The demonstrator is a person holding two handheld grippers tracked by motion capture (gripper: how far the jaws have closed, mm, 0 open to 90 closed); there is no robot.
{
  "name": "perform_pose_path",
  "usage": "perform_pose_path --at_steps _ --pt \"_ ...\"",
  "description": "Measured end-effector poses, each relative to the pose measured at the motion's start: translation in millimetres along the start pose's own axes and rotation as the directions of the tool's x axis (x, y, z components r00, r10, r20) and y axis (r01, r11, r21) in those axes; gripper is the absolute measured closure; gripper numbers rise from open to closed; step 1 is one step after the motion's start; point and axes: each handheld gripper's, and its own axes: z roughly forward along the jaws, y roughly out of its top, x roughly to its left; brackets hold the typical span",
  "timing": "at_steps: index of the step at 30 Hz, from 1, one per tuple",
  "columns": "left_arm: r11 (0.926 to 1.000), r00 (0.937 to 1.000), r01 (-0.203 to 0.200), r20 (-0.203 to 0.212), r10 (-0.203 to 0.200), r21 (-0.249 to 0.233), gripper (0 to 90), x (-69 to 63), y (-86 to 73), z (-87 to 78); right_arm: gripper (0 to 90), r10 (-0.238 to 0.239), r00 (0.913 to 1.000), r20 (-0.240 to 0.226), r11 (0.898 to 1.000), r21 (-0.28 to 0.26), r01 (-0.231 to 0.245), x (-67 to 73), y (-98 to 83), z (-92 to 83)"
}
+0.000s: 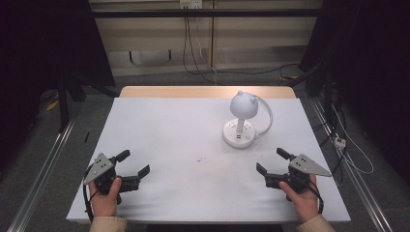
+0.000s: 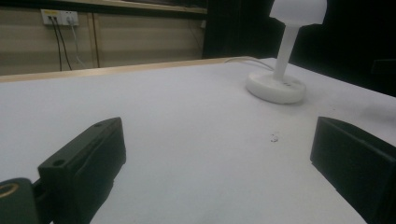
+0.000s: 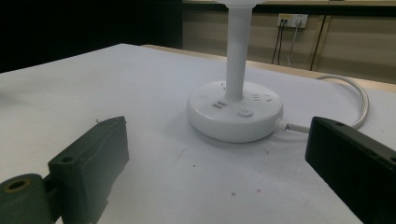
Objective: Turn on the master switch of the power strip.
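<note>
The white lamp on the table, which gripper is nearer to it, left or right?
Right. The right gripper sits just in front of the lamp, slightly to its right, jaws open. The left gripper rests near the table's front left, well across from it.

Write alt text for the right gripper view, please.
A white desk lamp stands upright on a white table, its round base with sockets and a button just ahead of the open right gripper. Its white cable curves off to the right.

Dim, soft overhead light; blurred foregrounds
</note>
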Motion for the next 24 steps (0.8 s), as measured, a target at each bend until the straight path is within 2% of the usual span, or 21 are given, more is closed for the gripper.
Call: perform_pose_path --at_steps 9,24 --pt "1.0000 1.0000 -0.002 0.007 0.002 -0.001 3.2 -0.5 0.0 0.9 5.9 -0.015 0.9998 0.011 1.000 0.007 0.015 -6.5 5.9 9.6" --pt "1.0000 0.9999 -0.001 0.014 0.001 0.003 3.1 -1.5 -0.5 2.6 7.6 0.008 0.9999 0.013 0.999 0.032 -0.008 -16.6 11.9 19.7"
